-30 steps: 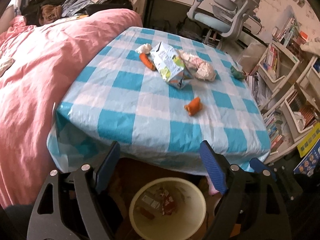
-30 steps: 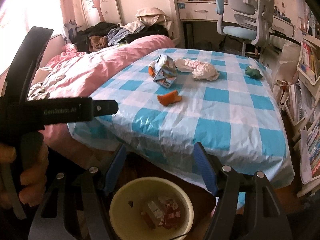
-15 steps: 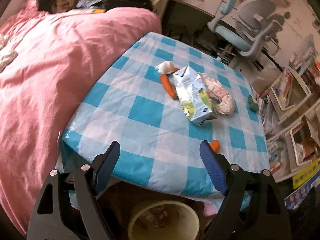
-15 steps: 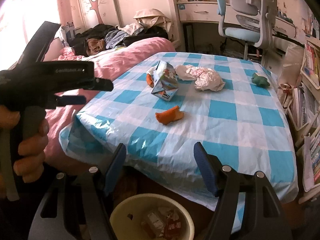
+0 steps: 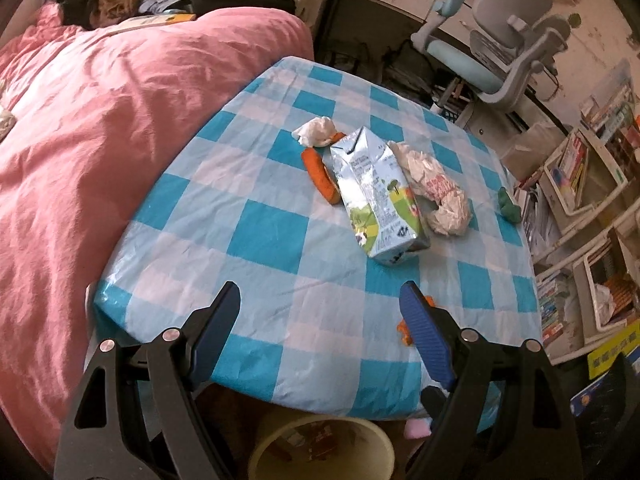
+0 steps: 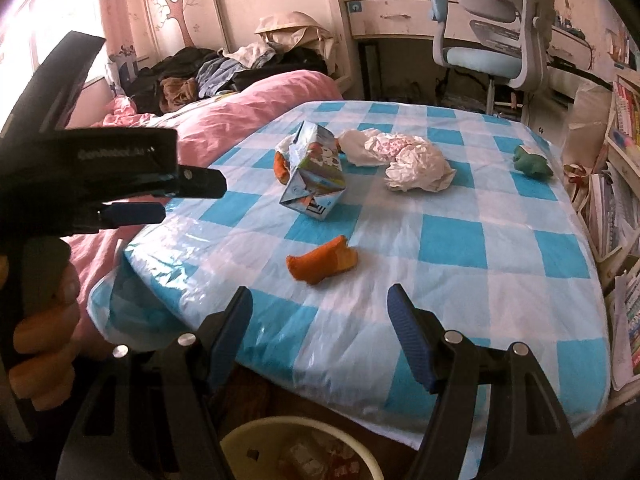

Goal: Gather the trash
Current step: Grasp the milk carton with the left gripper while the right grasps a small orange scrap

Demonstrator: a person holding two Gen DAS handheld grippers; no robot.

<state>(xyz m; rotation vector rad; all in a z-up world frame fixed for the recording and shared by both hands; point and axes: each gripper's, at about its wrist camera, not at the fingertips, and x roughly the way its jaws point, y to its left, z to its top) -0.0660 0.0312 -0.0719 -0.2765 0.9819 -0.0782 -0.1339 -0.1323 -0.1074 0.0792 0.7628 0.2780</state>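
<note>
Both jaws gaping, carton (image 5: 378, 196) beyond, untouched.

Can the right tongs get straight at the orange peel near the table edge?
Probably yes: the right tongs are open and empty, and only bare tablecloth lies between them and the orange peel.

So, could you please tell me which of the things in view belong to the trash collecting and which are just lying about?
For the job:
- milk carton
- crumpled wrapper
- white tissue
- two orange scraps
- green scrap
- bin
- open left gripper
- open right gripper

Lying about:
- pink duvet
- desk chair
- clothes pile
</note>
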